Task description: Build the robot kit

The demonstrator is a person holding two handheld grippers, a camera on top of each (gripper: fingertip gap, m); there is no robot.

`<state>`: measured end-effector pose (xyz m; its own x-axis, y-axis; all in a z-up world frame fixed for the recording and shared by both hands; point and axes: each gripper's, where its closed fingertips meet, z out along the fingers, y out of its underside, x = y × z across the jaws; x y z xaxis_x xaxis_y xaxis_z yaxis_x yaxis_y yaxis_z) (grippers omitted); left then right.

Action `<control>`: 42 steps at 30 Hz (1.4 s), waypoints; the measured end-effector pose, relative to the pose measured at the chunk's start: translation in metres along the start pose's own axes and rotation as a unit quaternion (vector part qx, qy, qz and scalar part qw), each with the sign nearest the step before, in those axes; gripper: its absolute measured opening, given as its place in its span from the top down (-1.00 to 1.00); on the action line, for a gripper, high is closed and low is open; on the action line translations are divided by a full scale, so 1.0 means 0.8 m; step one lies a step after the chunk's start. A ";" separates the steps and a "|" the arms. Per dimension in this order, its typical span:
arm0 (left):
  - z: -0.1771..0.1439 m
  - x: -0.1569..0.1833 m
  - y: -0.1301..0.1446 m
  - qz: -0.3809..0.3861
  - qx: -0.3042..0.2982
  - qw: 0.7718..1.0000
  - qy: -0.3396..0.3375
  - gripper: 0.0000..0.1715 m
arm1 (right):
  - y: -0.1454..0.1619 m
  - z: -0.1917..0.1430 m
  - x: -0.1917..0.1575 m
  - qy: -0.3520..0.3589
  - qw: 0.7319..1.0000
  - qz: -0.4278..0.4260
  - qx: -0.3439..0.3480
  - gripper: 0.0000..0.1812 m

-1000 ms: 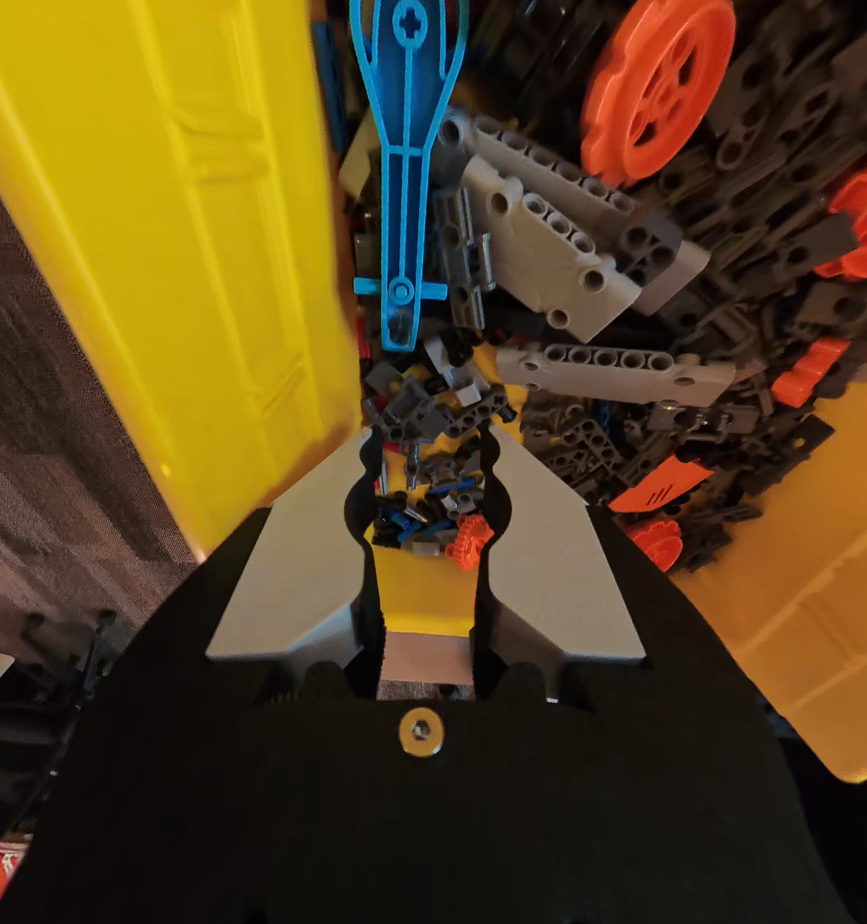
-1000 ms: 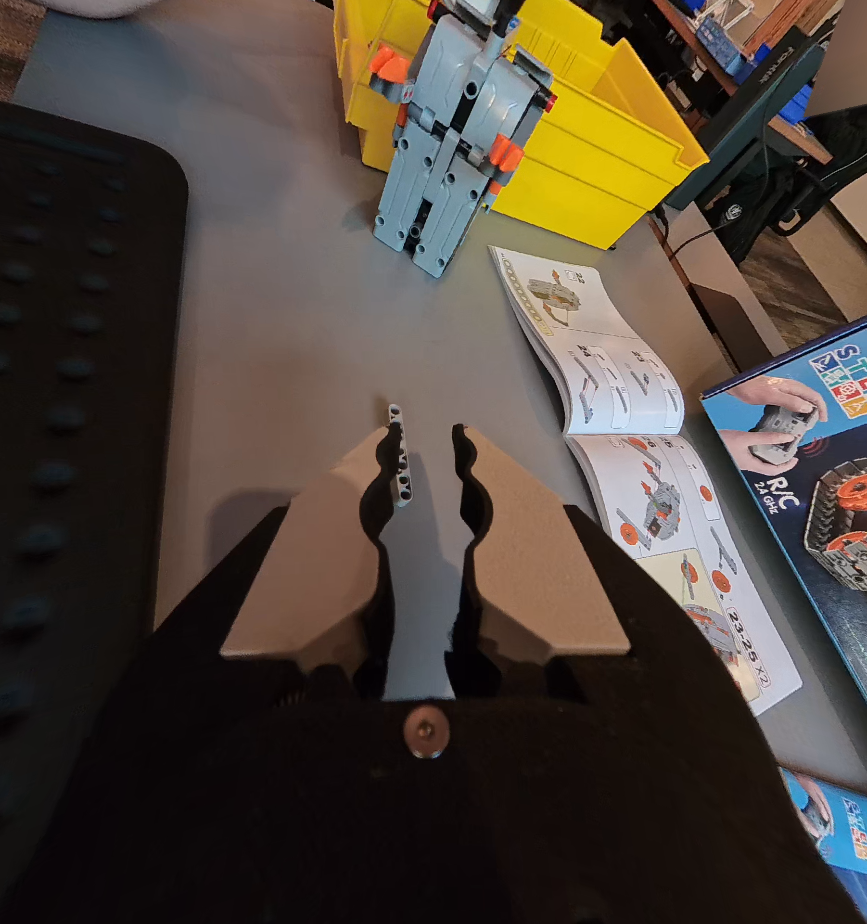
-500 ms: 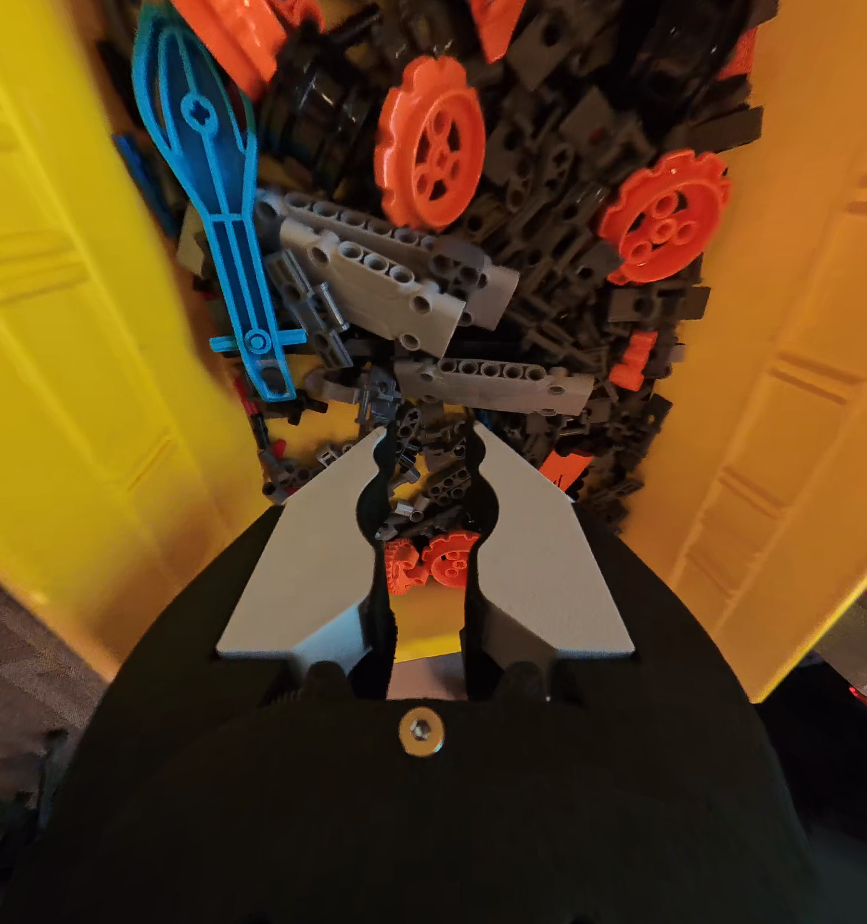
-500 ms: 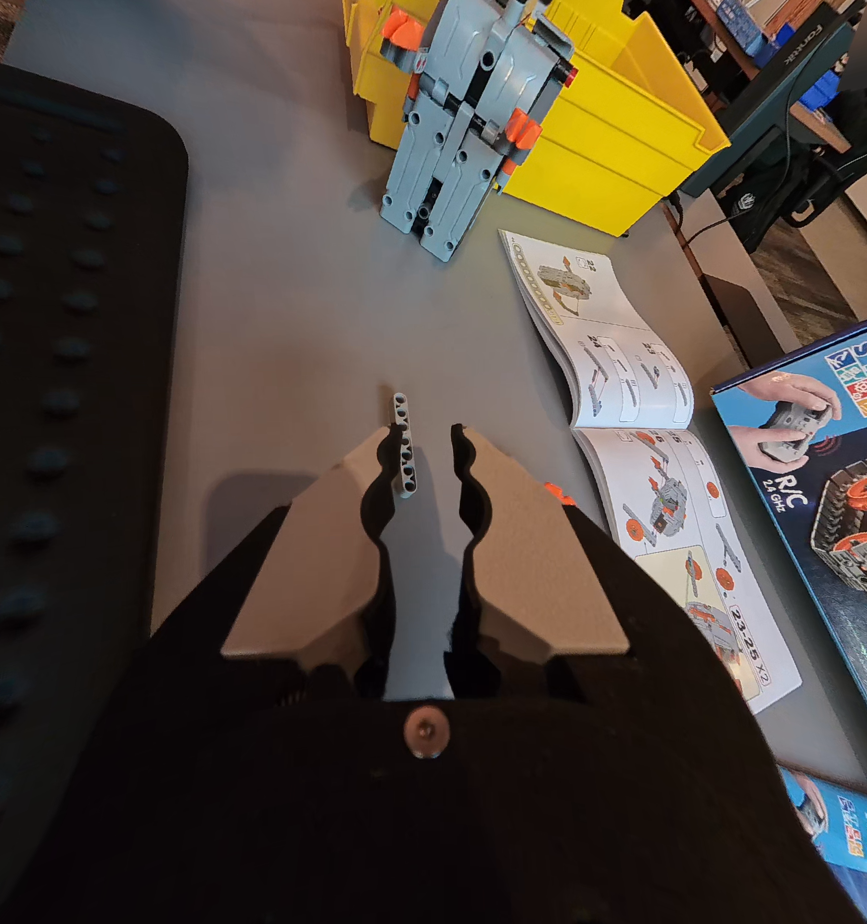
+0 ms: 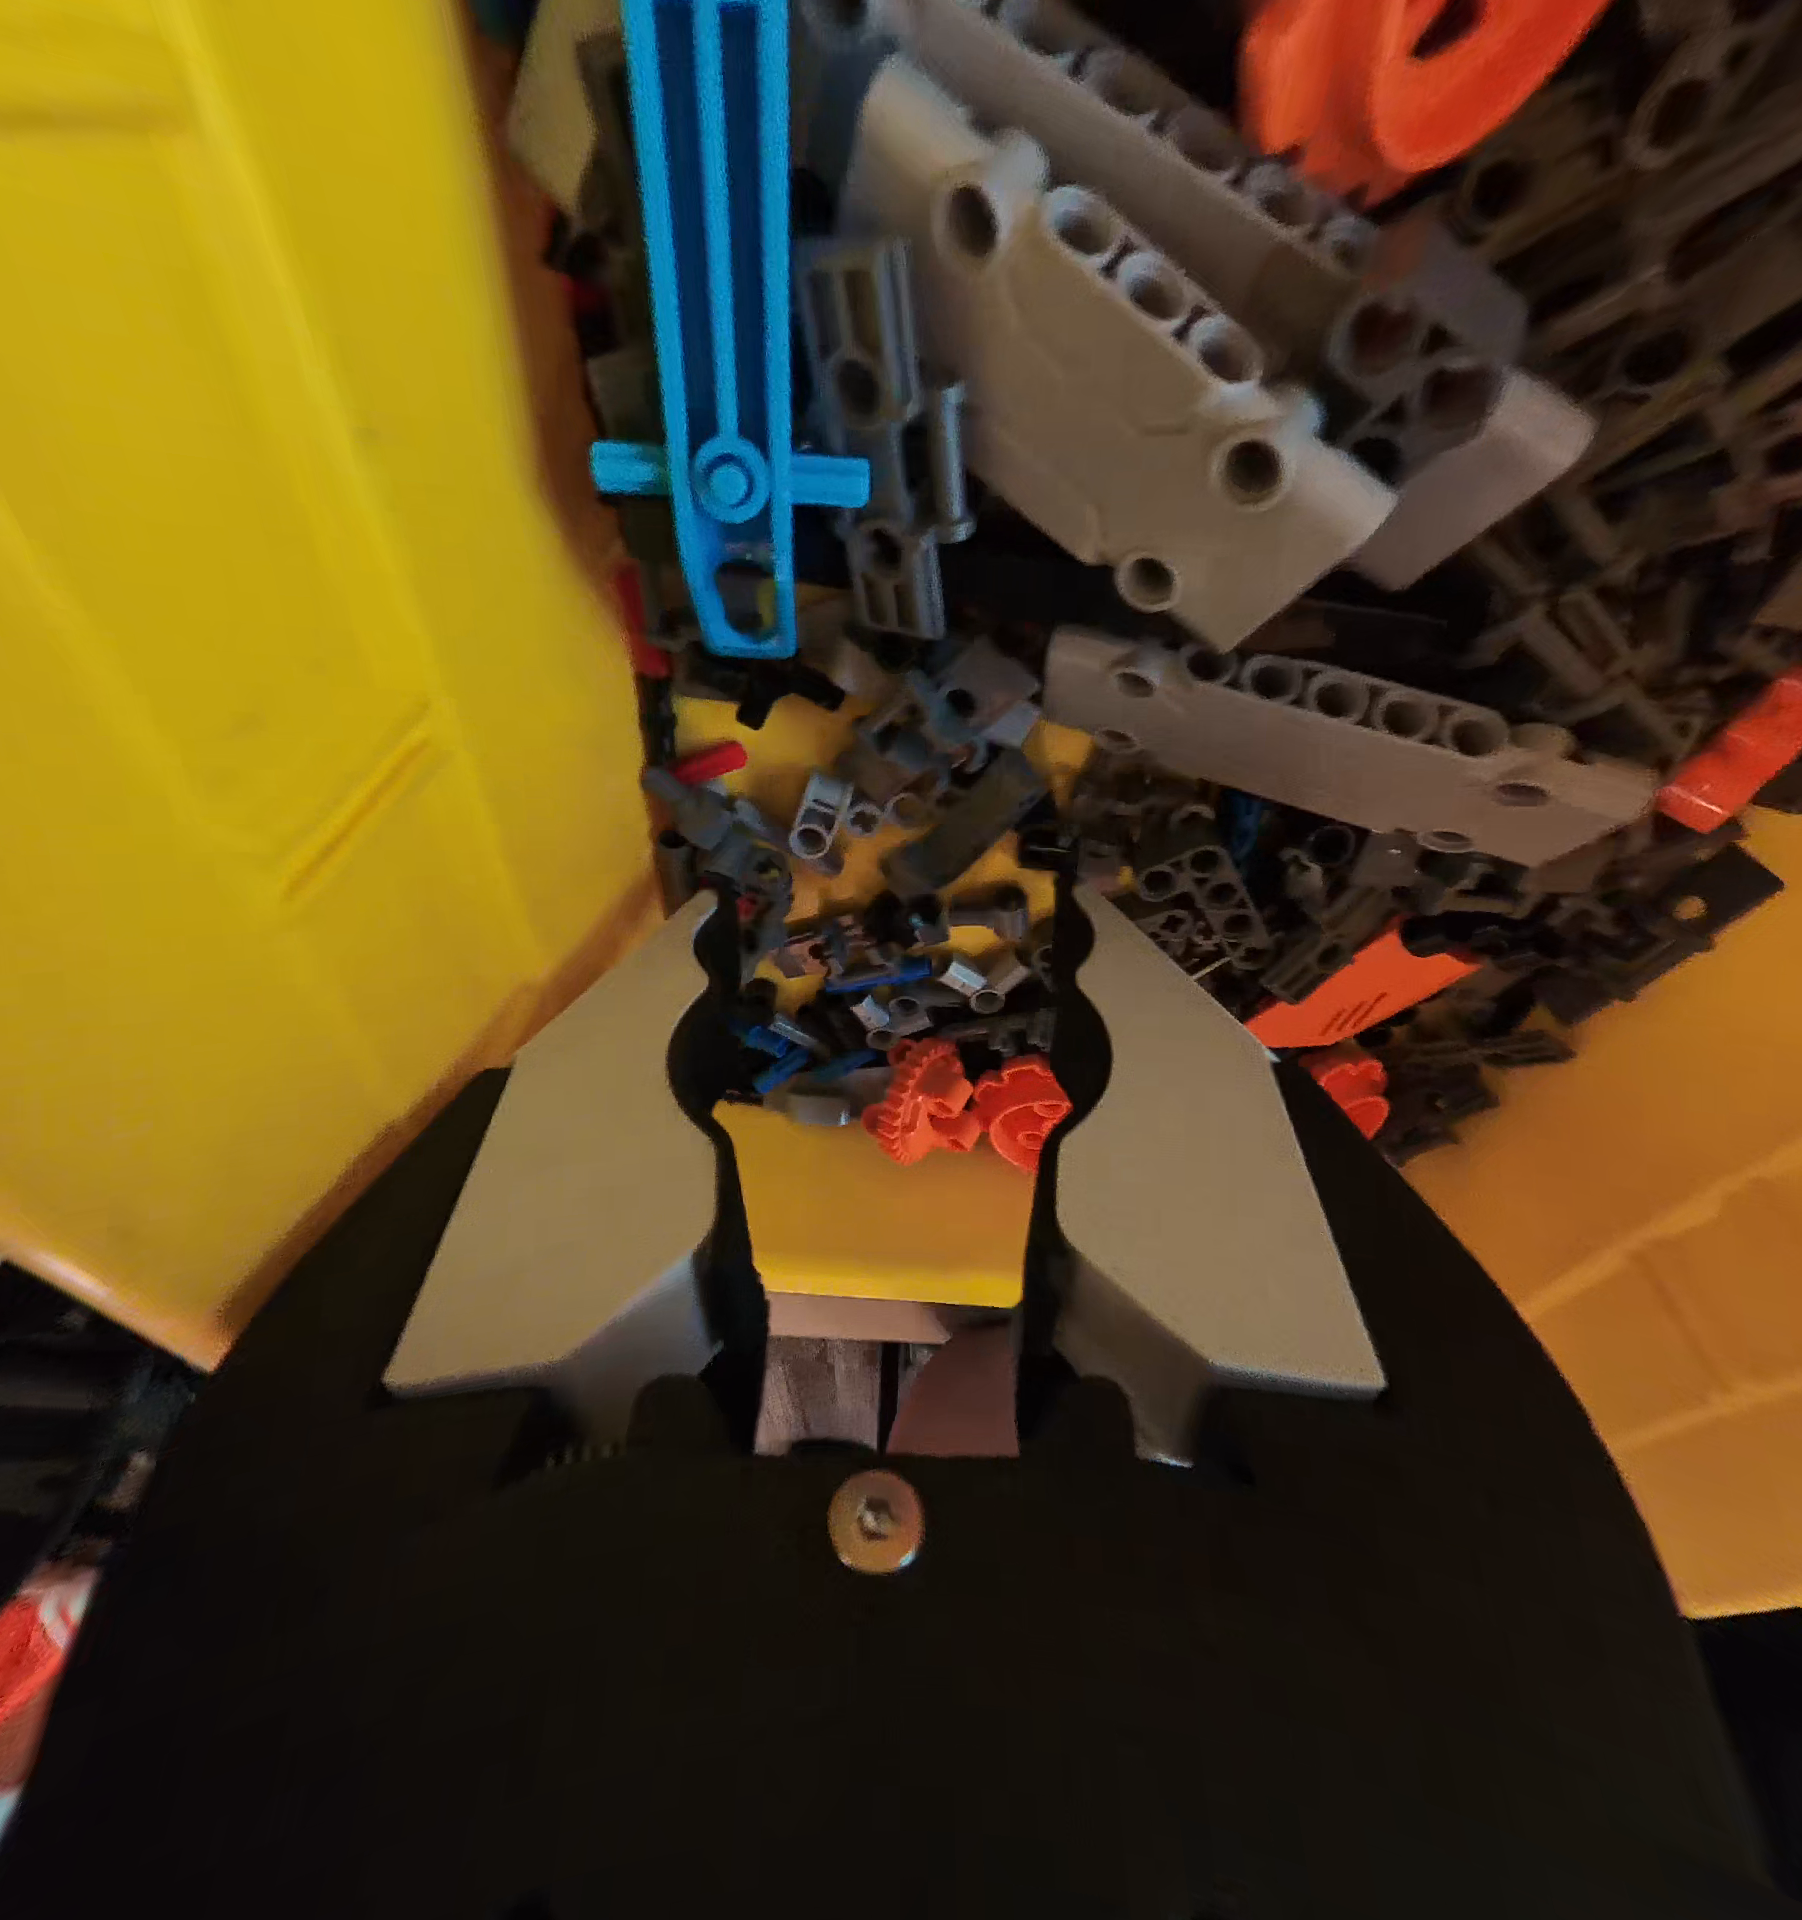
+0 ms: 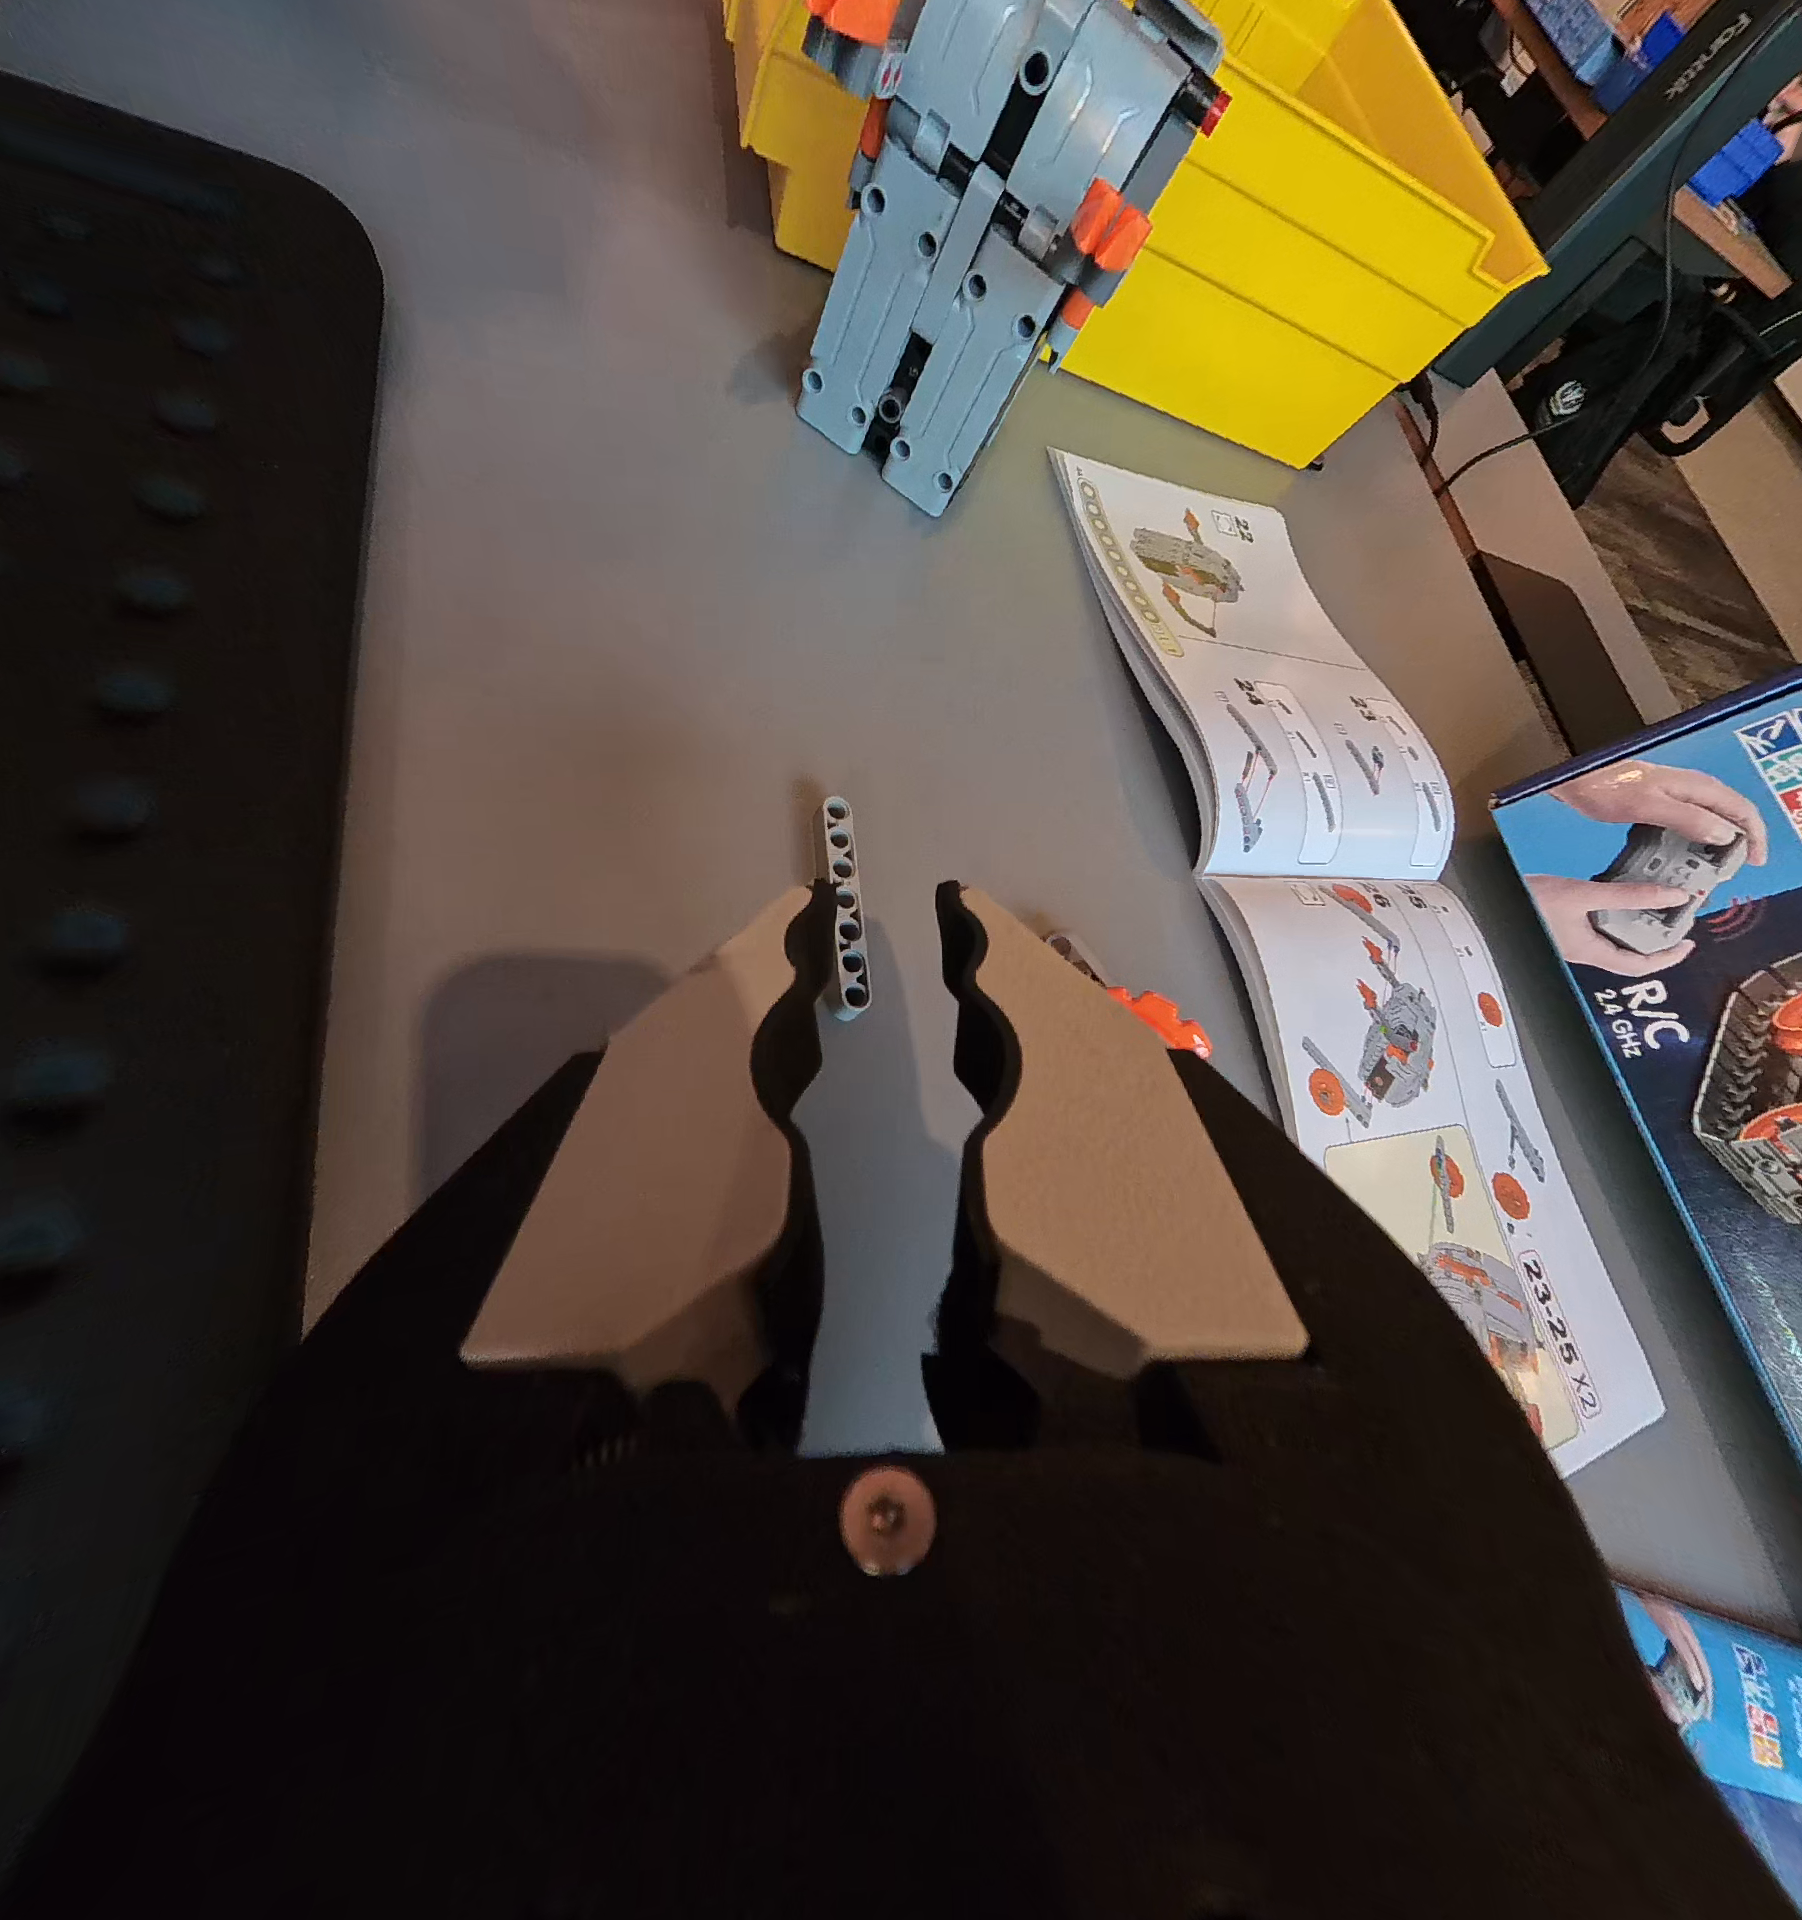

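Meanwhile, the left gripper (image 5: 892, 925) was held with jaws parted and empty over small parts in the yellow bin (image 5: 253, 623); the right gripper (image 6: 876, 904), likewise parted, was poised beside a grey beam (image 6: 843, 914) lying ungripped on the surface (image 6: 585, 623).

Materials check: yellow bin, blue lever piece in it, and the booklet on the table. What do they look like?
Bin: moulded plastic, smooth semi-gloss; ribbed walls with soft highlights.
Blue lever: rigid plastic, matte; thin ribs and a cross-axle end.
Booklet: thin printed paper, slight sheen; the pages curl up at the fold.
All judged by look only.
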<state>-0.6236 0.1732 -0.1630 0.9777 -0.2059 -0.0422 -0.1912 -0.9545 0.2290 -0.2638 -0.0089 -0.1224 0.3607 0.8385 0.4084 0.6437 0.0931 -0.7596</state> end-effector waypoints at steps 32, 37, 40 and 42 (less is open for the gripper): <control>-0.031 0.026 -0.059 0.052 0.126 0.986 0.093 0.81 | 0.010 0.005 -0.009 -0.008 0.999 -0.026 -0.027 0.80; -0.022 0.014 0.006 0.018 0.039 0.992 0.118 0.83 | 0.012 0.007 -0.011 -0.010 0.999 -0.031 -0.032 0.81; -0.030 0.007 0.033 0.018 0.027 0.993 0.116 0.77 | 0.012 0.008 -0.012 -0.012 0.999 -0.032 -0.034 0.81; -0.046 0.003 0.027 0.009 0.066 0.992 0.111 0.67 | 0.013 0.009 -0.012 -0.014 0.999 -0.033 -0.034 0.81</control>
<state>-0.6224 0.1603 -0.1225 0.9664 -0.1836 0.1799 -0.2033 -0.9742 0.0976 -0.2654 -0.0125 -0.1375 0.2983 0.8461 0.4417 0.7102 0.1124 -0.6949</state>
